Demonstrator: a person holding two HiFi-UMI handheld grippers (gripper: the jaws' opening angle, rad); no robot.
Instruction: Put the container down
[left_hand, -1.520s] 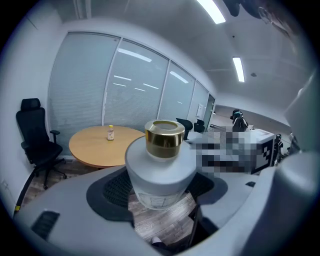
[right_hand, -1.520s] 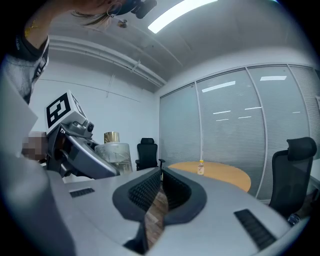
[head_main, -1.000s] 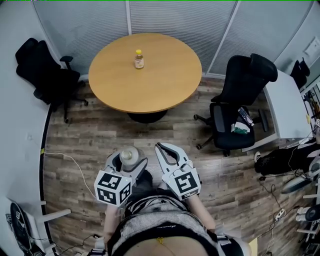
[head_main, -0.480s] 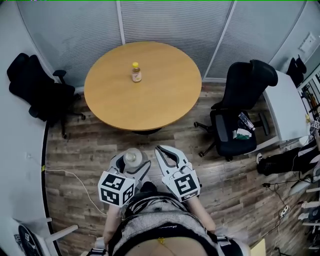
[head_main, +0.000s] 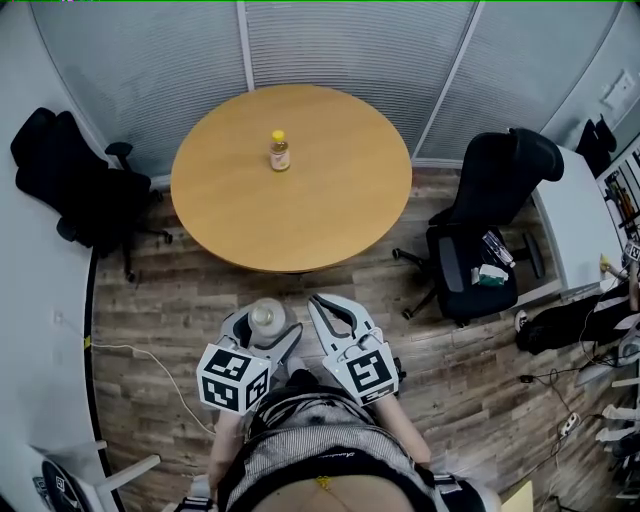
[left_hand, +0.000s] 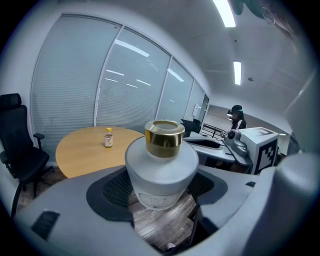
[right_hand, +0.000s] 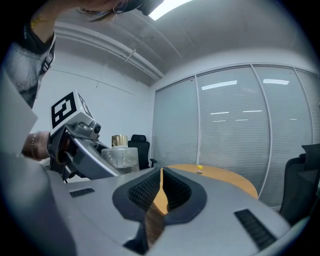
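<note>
Your left gripper (head_main: 264, 326) clamps the frosted white round container with gold cap (left_hand: 161, 172) above the floor, well apart from the round wooden table (head_main: 330, 200). Your right gripper (head_main: 328, 308) has its jaws together and empty. I judge you must next carry the container upright to the table's near edge.

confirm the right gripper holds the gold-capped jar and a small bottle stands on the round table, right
No, the left gripper holds the gold-capped jar; the left gripper view shows it between the jaws. The small bottle does stand on the round table.

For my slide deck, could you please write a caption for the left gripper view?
Frosted, gold-capped container clamped in the left tongs, facing a round table bearing a small bottle.
</note>
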